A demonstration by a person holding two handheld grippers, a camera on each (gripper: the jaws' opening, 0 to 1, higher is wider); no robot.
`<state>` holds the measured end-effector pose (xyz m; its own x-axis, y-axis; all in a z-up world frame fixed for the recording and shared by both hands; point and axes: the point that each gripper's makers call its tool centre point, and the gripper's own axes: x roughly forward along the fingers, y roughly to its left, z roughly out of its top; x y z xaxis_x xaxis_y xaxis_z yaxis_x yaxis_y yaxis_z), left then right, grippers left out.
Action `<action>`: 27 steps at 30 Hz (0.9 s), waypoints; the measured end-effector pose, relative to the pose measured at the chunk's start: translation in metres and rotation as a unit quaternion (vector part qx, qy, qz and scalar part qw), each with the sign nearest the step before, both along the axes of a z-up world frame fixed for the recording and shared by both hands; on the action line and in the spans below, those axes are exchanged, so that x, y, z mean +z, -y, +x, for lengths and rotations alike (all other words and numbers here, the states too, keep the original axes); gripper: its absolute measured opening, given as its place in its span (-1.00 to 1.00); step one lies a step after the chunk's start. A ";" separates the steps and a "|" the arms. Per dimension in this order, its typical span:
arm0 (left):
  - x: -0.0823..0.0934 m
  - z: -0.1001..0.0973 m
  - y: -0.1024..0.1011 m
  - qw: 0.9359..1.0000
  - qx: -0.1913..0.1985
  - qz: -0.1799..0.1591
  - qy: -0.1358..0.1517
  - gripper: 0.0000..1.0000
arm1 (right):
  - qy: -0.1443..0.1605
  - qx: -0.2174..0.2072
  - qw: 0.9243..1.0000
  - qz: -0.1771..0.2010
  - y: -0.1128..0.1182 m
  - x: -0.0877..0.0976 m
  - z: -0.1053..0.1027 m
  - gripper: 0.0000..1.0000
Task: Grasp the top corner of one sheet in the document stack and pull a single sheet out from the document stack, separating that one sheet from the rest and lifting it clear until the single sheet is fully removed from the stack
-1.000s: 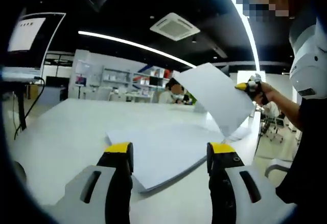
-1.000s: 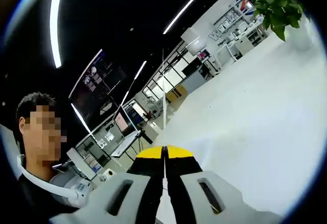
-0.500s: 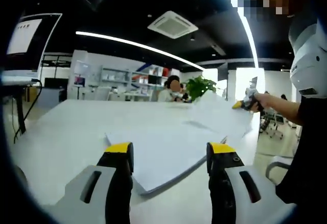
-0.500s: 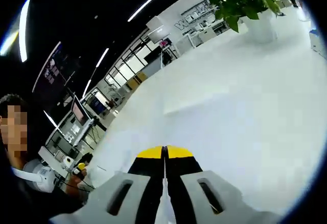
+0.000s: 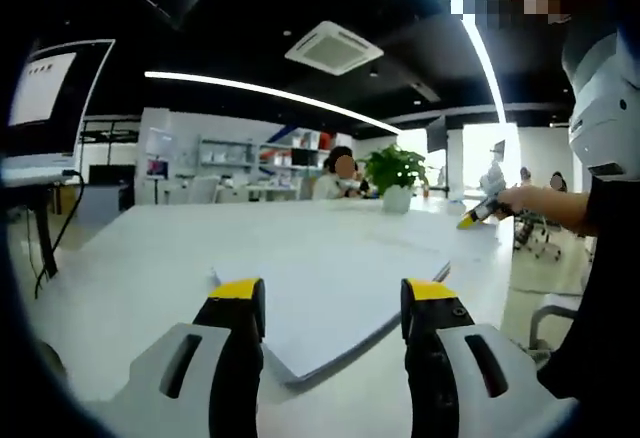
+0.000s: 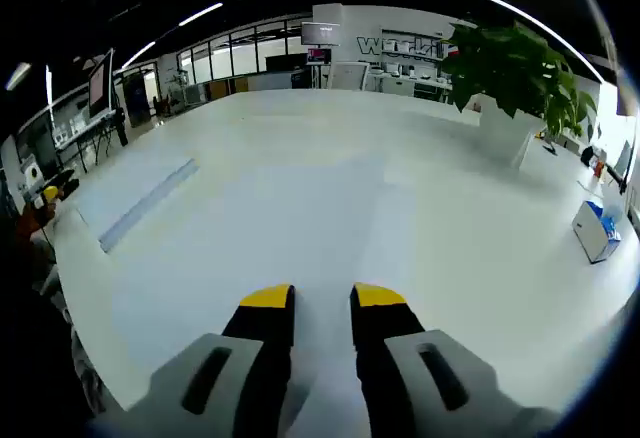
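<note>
Left gripper view shows my left tongs [image 5: 332,303] held low over the white table [image 5: 120,258], jaws spread wide with nothing between them. Just beyond the yellow tips lies the document stack [image 5: 330,293], flat on the table, one thick corner pointing toward me between the jaws. Off to the right in this view my right hand holds the right tongs [image 5: 480,208] out past the far edge of the stack, tips angled down toward the tabletop. A potted plant [image 5: 396,172] stands further back on the table, and a monitor [image 5: 45,93] sits at the left.

In the right gripper view my right tongs [image 6: 323,298] have their jaws parted by a narrow gap, gripping nothing. The single sheet [image 6: 350,228] lies flat on the table ahead of and beneath the tips, its pale edges faint against the white surface. The stack [image 6: 145,203] shows as a long thin edge off to the left, well apart from the sheet. The plant [image 6: 510,63] is at upper right, and a small blue box [image 6: 597,230] rests near the table's right edge.
</note>
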<state>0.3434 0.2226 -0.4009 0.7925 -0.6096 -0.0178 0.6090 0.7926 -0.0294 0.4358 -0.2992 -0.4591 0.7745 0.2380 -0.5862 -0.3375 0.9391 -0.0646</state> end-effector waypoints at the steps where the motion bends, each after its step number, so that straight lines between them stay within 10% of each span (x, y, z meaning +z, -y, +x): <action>1: -0.002 0.000 0.001 1.000 -0.003 0.001 -0.003 0.13 | 0.002 0.002 1.000 -0.011 0.001 -0.001 0.000 -0.22; 6: -0.008 -0.002 0.005 1.000 -0.013 0.000 -0.013 0.13 | 0.021 -0.024 0.999 -0.035 0.014 -0.001 0.005 0.25; 11: -0.014 0.000 0.006 1.000 -0.011 0.006 -0.020 0.14 | 0.125 -0.051 0.989 -0.054 0.006 0.038 0.013 0.44; 19: -0.009 0.001 0.012 1.000 -0.019 0.002 -0.023 0.16 | 0.155 0.019 0.987 -0.036 -0.075 0.049 -0.006 0.61; 27: -0.007 -0.004 0.000 1.000 -0.001 0.007 -0.020 0.16 | 0.170 0.071 0.979 0.082 -0.164 0.045 -0.039 0.57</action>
<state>0.3394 0.2222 -0.4079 0.7891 -0.6114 -0.0585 0.6100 0.7913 -0.0423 0.3964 -0.1355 -0.4145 0.8706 0.4269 -0.2447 -0.4504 0.8916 -0.0471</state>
